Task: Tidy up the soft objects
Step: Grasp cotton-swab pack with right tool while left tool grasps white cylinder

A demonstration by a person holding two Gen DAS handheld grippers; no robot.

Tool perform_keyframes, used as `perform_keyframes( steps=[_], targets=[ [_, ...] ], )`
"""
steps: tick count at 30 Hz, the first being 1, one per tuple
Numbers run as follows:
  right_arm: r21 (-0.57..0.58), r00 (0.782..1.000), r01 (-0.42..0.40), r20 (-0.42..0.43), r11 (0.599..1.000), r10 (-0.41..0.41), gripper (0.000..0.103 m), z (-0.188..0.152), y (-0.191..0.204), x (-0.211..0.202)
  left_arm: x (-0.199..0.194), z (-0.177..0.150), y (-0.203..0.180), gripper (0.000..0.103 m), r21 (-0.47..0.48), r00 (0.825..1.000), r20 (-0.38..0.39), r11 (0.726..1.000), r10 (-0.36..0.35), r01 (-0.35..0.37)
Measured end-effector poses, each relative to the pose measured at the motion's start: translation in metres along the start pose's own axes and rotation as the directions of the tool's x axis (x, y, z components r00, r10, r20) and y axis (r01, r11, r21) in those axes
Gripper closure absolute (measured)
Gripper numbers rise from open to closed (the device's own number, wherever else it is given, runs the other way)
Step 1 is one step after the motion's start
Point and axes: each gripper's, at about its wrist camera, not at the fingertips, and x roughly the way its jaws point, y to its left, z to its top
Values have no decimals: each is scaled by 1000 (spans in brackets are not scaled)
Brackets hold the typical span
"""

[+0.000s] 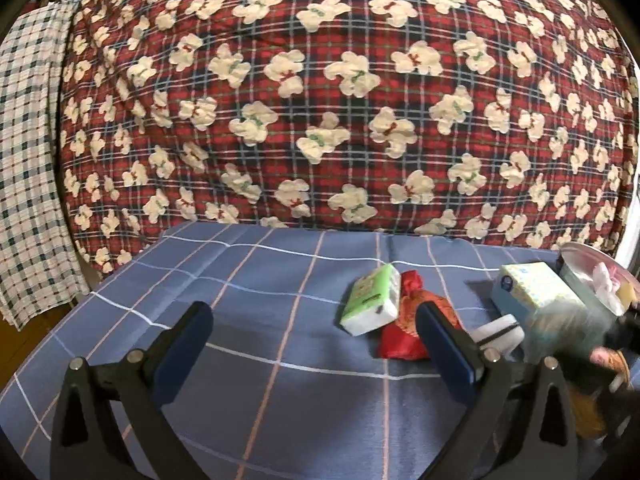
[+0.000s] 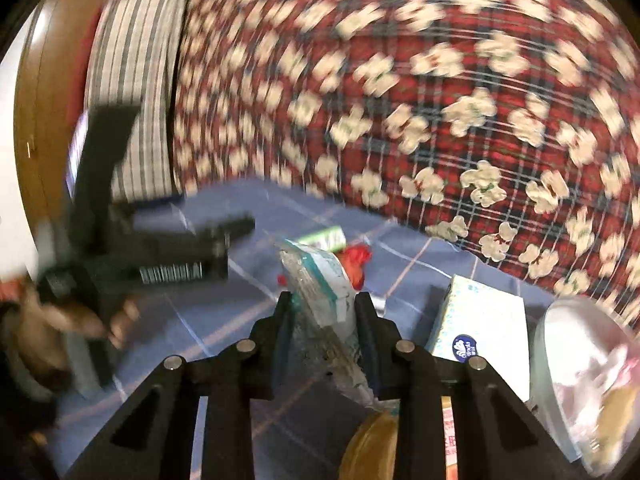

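the right tool is clamped narrow on a clear tissue pack, lifted off the bed. the left tool stands wide and empty. ahead of it a green pack and red pouch lie unsorted; the tissue box sits beside the container. most sorting seems left.

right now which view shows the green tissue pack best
The left wrist view: the green tissue pack lies sharp and whole on the blue sheet. The right wrist view shows only a blurred sliver.
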Motion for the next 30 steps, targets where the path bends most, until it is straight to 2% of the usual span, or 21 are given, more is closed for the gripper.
perform_keyframes(
  steps=[3, 5, 8, 12, 16, 20, 23, 26, 30],
  targets=[
    [133, 995, -66, 78, 989, 56, 71, 2, -22, -12, -2, 0, -7, 0, 25, 999, 5, 998, -54, 54],
    [246, 986, -137, 122, 959, 110, 72, 1, -42, -18, -3, 0, -15, 0, 52, 995, 6, 994, -101, 101],
    [337, 979, -172, 166, 926, 121, 73, -2, -63, -24, -4, -1, -33, 0, 103, 979, -8, 974, -202, 201],
    [387, 968, -212, 209, 897, 139, 73, -4, -78, -32, -3, -2, -68, 0, 218, 964, -39, 939, -263, 265],
    [382, 961, -219, 246, 898, 130, 73, -4, -82, -44, 9, -2, -103, 2, 336, 955, -97, 895, -279, 295],
    [400, 961, -209, 254, 892, 111, 73, -6, -90, -49, 26, -3, -130, 27, 394, 953, -150, 868, -262, 301],
    [434, 959, -217, 263, 874, 108, 73, -9, -100, -50, 43, -8, -142, 45, 411, 939, -238, 850, -250, 330],
    [464, 958, -226, 266, 857, 109, 73, -11, -107, -50, 53, -12, -144, 45, 407, 924, -302, 845, -233, 346],
    [451, 960, -208, 262, 868, 94, 73, -10, -105, -51, 54, -14, -138, 49, 375, 916, -321, 856, -242, 357]
  ],
)
